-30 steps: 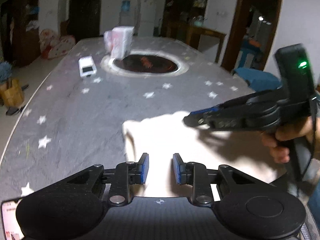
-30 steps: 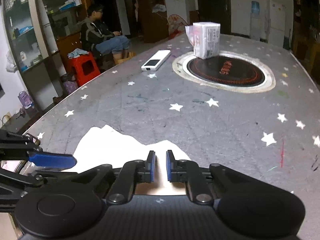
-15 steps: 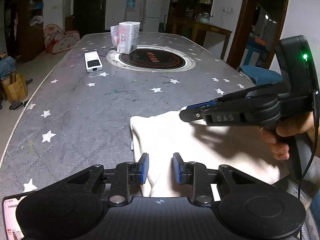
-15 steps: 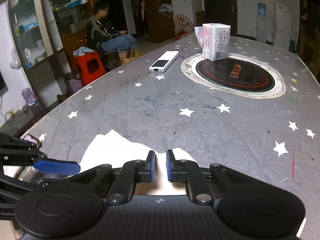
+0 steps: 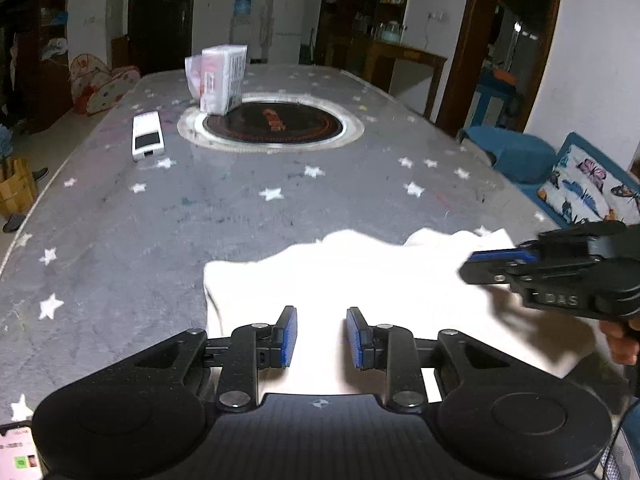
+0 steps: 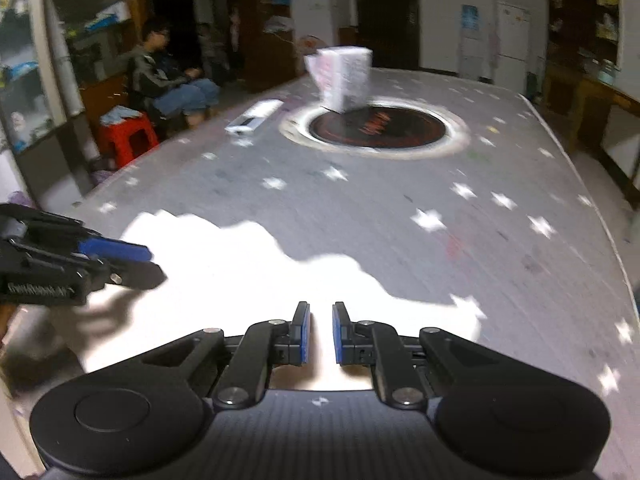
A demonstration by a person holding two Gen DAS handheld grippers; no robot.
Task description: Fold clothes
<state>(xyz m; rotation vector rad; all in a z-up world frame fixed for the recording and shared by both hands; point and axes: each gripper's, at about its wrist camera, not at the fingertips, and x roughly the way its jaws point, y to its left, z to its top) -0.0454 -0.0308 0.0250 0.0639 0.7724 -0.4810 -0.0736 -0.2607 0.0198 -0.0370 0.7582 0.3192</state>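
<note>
Jaws of the left gripper (image 5: 319, 338) are seen narrowly parted, with nothing pinched between the blue pads; the pale cloth only lies beneath them. On the right gripper (image 6: 321, 333) the jaws are drawn almost together, a thin slit being left, and no fabric can be seen caught in it.

The task's thing, a white garment (image 5: 360, 280), is spread flat at the near end of the star-printed grey table (image 5: 180, 216), under both tools. Farther up the table a white remote control (image 5: 147, 141), a plastic-wrapped tissue pack (image 5: 222, 78) and a round inset cooktop (image 5: 276, 123) are found, all well apart from the cloth.

Against the views of a second ago, the right gripper has been carried sideways from the garment's middle out to its right-hand edge, while the left has been shifted only slightly. More of the cloth's far edge and right corner is now exposed. It is judged that the tools have been spread toward opposite sides, so that an edge may be taken up for a fold; no grip has yet been made, and the fold is not yet begun.
</note>
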